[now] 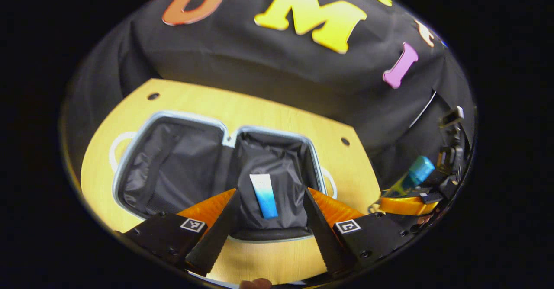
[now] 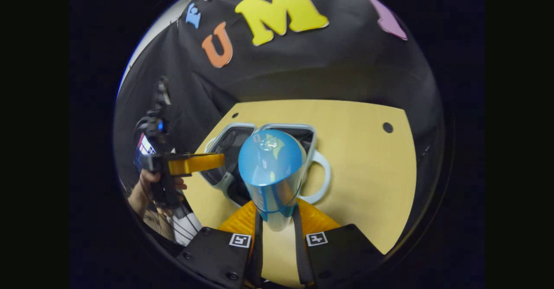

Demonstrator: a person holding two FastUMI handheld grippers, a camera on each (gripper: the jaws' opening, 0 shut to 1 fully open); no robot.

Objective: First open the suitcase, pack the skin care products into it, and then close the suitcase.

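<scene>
Left gripper view takes in the wooden desk [image 1: 277, 111], where the suitcase [image 1: 173, 159] lies open and flat, both dark-lined halves facing up. A white-and-blue tube [image 1: 264, 195] rests in the half nearer the camera. The left hand-held gripper [image 1: 270, 237] hovers low over the near rim of that half, its fingers spread wide apart with nothing between them. Off to the side, the right hand-held gripper [image 1: 402, 194] carries a bottle with a blue cap [image 1: 420, 169]. In the right gripper view, the right hand-held gripper [image 2: 277, 237] is clamped on that bottle [image 2: 272, 176], both fingers pressing its sides, cap end pointing forward over the suitcase [image 2: 233, 150]. A hand [image 2: 149, 189] grips the left hand-held gripper's handle, raised beside the desk [image 2: 368, 172].
</scene>
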